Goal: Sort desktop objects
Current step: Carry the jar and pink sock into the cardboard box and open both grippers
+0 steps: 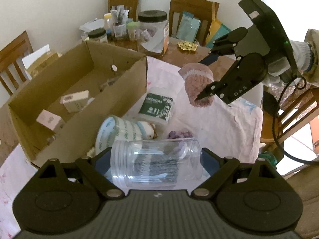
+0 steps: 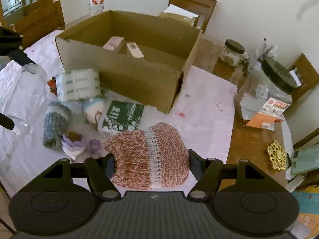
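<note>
My left gripper [image 1: 155, 153] is shut on a clear plastic jar [image 1: 155, 167], which lies sideways between the fingers above the table; the jar [image 2: 24, 95] also shows at the left edge of the right wrist view. My right gripper [image 2: 151, 156] is shut on a pink knitted piece [image 2: 151, 159] with a white band, held off the pale cloth. From the left wrist view the right gripper [image 1: 200, 79] grips that knit piece [image 1: 196, 79] right of the open cardboard box [image 1: 119, 91]. Two small pink-white cartons [image 1: 74, 100] lie inside the box.
On the cloth before the box [image 2: 129, 79] lie a tape roll [image 2: 77, 87], a green medical pack [image 2: 123, 115], a grey knit piece [image 2: 55, 125] and small plush toys [image 2: 72, 145]. Black-lidded jars [image 2: 267, 95] and a gold ornament [image 2: 277, 155] stand on bare wood at right. Chairs surround the table.
</note>
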Available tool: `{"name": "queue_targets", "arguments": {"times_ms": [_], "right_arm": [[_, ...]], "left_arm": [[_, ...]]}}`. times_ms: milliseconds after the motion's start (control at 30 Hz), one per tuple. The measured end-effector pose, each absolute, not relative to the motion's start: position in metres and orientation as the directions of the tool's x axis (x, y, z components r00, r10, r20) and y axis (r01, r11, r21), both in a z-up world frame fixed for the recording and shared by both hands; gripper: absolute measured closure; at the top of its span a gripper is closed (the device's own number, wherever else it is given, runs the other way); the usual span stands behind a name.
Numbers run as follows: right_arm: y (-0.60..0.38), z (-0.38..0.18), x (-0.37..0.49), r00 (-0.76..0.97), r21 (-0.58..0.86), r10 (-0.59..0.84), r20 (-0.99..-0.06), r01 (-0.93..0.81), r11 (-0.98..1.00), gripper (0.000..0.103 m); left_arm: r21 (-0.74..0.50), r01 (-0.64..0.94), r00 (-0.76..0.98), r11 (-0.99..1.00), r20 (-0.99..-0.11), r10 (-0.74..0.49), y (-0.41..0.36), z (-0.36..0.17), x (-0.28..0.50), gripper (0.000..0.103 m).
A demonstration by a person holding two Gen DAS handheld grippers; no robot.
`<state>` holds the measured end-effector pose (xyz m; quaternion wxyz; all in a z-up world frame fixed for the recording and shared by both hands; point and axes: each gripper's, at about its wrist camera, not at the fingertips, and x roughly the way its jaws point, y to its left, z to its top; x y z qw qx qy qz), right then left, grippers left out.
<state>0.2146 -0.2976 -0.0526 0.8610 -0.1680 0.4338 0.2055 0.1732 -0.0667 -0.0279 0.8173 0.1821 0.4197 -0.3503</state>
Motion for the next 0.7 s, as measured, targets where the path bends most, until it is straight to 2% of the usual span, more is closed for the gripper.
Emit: {"name": "queue_targets", "arguments": {"times_ms": [700], "right_arm": [[-0.250, 0.007, 0.245, 0.612, -0.110, 0.211, -0.762, -0.444, 0.889, 0.028]], "left_arm": [[0.024, 0.643, 0.518, 0.766, -0.750, -0.411, -0.036, 0.019, 0.234, 0.012]]}}
